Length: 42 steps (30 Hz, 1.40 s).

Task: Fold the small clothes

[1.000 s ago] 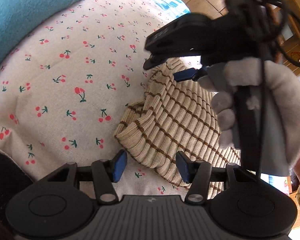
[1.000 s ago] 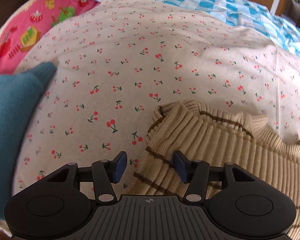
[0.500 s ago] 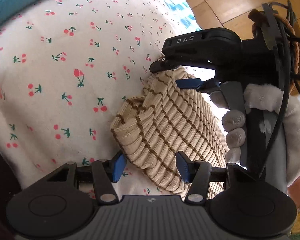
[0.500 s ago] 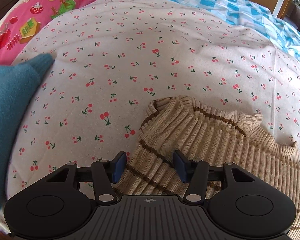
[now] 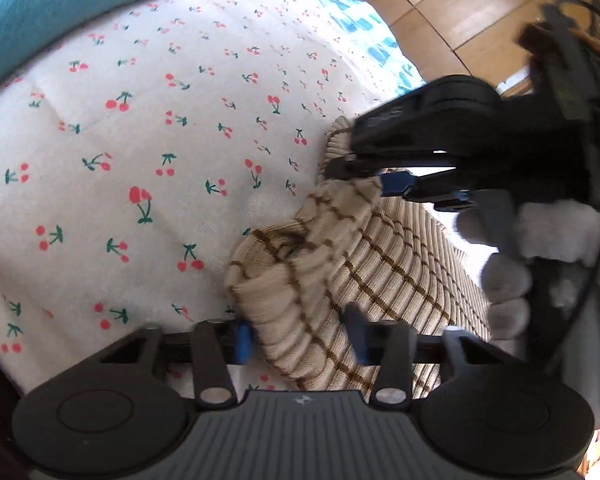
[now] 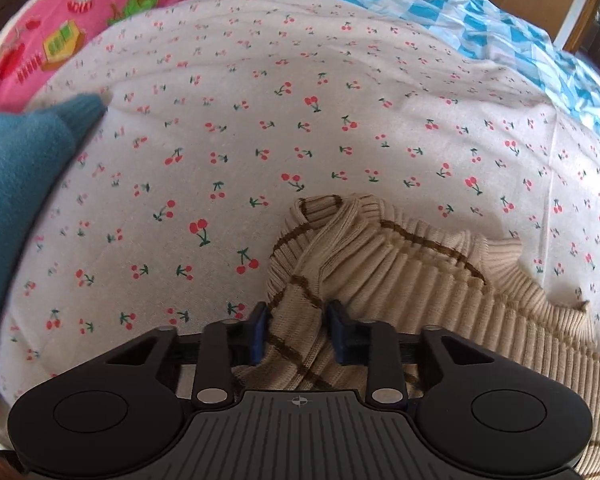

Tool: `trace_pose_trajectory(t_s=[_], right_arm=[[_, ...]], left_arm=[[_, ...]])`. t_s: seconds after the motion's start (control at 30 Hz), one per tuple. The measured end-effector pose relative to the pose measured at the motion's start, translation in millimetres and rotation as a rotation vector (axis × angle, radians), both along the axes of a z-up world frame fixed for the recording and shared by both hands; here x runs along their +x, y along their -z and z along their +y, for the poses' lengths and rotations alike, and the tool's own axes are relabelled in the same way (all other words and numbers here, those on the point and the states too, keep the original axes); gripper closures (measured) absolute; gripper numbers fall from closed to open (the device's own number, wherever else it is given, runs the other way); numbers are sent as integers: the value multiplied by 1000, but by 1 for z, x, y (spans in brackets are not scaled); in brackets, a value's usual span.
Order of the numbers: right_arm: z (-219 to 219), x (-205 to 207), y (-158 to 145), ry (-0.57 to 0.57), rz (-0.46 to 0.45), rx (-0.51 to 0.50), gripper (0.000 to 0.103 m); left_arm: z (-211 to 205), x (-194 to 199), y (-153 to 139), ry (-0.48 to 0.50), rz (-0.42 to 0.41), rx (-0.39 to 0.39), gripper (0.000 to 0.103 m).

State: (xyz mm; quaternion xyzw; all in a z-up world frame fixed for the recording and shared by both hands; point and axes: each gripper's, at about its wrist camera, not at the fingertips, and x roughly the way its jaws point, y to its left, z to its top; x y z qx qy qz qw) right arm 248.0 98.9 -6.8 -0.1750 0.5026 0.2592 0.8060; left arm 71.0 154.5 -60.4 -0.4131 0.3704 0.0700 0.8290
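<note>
Blurred by motion in the left wrist view: left gripper (image 5: 300,334), its jaws just closing, pad contact on the ribbed sweater (image 5: 340,280) not readable. Lost past the edge at 3 o'clock: gloved hand (image 5: 540,256). Cropped at 9 o'clock: teal garment (image 6: 16,168). Hidden under the right gripper (image 6: 296,330): sweater's near edge.

Bare cherry sheet (image 6: 300,120) ahead; teal cloth (image 6: 16,168) perhaps crowds left.
</note>
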Motion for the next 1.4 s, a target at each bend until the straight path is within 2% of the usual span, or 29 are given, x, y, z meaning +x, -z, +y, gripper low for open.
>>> trace_pose_trajectory(t_s=[0.03, 0.07, 0.27, 0.43, 0.57, 0.7, 0.8, 0.83, 0.87, 0.93, 0.97, 1.03, 1.07, 1.13, 1.23, 1.4], right_arm=[[-7, 1, -6, 16, 10, 34, 85], [-13, 2, -12, 27, 14, 64, 86], [-68, -1, -49, 66, 1, 231, 90], [-150, 0, -81, 154, -8, 408, 91], [-231, 5, -94, 257, -31, 516, 91], [-304, 16, -69, 402, -6, 579, 91], [-342, 21, -24, 525, 53, 591, 89], [-351, 22, -5, 561, 90, 597, 85], [-358, 22, 9, 592, 126, 613, 85], [-375, 14, 27, 644, 161, 722, 85], [-381, 11, 29, 653, 166, 762, 84], [-390, 7, 27, 674, 152, 804, 73], [-395, 4, 24, 681, 136, 820, 71], [-401, -1, 17, 687, 107, 836, 70], [-406, -11, 5, 651, 75, 852, 70], [-385, -5, 8, 596, 106, 808, 70]], left_arm=[[0, 1, -1, 5, -10, -3, 74], [-1, -1, -3, 13, -29, -10, 78], [-30, -2, -31, 137, -159, 110, 81], [-94, 13, -70, 320, -258, 169, 81], [-149, 34, -85, 468, -288, 233, 81], [-199, 58, -78, 600, -253, 292, 80], [-229, 67, -52, 698, -159, 363, 80], [-235, 69, -44, 719, -122, 387, 80], [-238, 69, -39, 731, -104, 403, 80], [-241, 68, -38, 738, -106, 420, 81], [-238, 73, -38, 737, -108, 424, 81], [-247, 65, -42, 736, -110, 432, 80], [-248, 67, -43, 736, -111, 437, 80], [-253, 50, -47, 739, -116, 455, 80], [-258, 49, -43, 749, -129, 487, 80], [-260, 44, -44, 750, -128, 486, 80]])
